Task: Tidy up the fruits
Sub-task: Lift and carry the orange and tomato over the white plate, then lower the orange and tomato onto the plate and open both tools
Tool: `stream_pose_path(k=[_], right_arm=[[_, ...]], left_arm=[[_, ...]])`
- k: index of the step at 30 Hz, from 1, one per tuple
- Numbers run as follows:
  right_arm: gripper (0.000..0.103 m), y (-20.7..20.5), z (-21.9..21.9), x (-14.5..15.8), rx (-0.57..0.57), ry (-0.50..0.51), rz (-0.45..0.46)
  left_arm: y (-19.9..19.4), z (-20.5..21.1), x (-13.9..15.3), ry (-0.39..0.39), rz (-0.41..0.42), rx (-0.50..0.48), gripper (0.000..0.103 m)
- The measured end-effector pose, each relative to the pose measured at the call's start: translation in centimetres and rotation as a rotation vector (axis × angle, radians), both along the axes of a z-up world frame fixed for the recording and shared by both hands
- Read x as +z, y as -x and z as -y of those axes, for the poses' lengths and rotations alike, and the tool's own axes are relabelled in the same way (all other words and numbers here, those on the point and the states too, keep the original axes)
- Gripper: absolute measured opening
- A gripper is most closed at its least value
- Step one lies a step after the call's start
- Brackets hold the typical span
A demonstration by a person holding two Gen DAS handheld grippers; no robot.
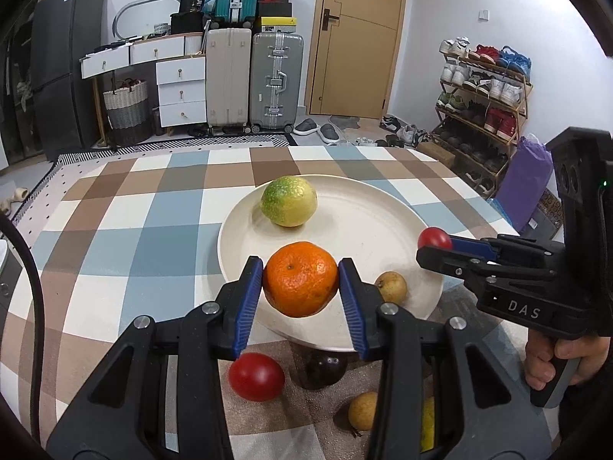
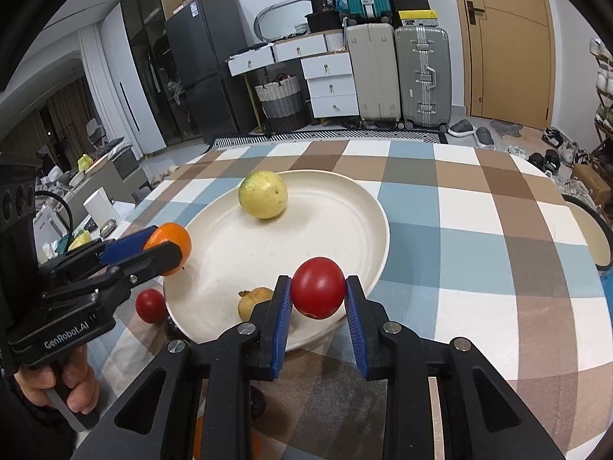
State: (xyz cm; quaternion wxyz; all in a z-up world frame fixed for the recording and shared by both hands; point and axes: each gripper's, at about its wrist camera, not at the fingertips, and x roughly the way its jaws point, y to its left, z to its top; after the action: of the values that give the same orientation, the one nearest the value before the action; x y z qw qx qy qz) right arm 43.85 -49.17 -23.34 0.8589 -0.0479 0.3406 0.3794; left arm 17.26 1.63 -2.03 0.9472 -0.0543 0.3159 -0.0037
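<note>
Fruit sits gripped in both tools above a round cream-coloured plate (image 1: 383,222) that rests on the surface, which is covered with a blue, brown and white checked cloth (image 1: 126,230). The left tool (image 1: 300,280) is clenched on a round orange mandarin (image 1: 300,278), its blue pads pressing either side, and holds it over the near rim of the plate. The right tool (image 2: 318,289) grasps a smooth red tomato (image 2: 318,287) between its blue pads, over the near right edge of the plate. On the plate, toward its far side, lies a round yellow-green citrus fruit (image 1: 289,201), and near its near edge lies a small tan-brown fruit (image 1: 390,286). Off the plate, on the cloth toward the near edge of the surface, lie a second red tomato (image 1: 256,375), a dark purple round fruit (image 1: 323,370) partly tucked under the plate rim, and another small tan-brown fruit (image 1: 363,410). A person's hand (image 1: 555,360) grips the handle of the right tool, and another hand (image 2: 69,383) holds the left one.
</note>
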Motion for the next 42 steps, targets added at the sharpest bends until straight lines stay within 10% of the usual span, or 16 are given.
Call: stream_pose_path(k=[17,28,36,42], right_arm=[[0.038,0.7,1.0,0.7,-0.035,-0.016,0.034],[0.077,1.0,2.6,0.8,-0.031,-0.068,-0.005],[0.102,1.2,3.8,1.4,-0.073,-0.09,-0.016],[0.103,1.4,3.4,1.3,-0.04,-0.084,-0.043]], left_arm=[[0.4,0.3,-0.1,0.005,0.019,-0.005,0.038],[1.6,-0.4,0.8,-0.001,0.056,0.025,0.083],[3.3,-1.7,1.5,-0.003,0.054,0.059,0.091],[4.2,-1.7,2.2,-0.009,0.058,0.062,0.103]])
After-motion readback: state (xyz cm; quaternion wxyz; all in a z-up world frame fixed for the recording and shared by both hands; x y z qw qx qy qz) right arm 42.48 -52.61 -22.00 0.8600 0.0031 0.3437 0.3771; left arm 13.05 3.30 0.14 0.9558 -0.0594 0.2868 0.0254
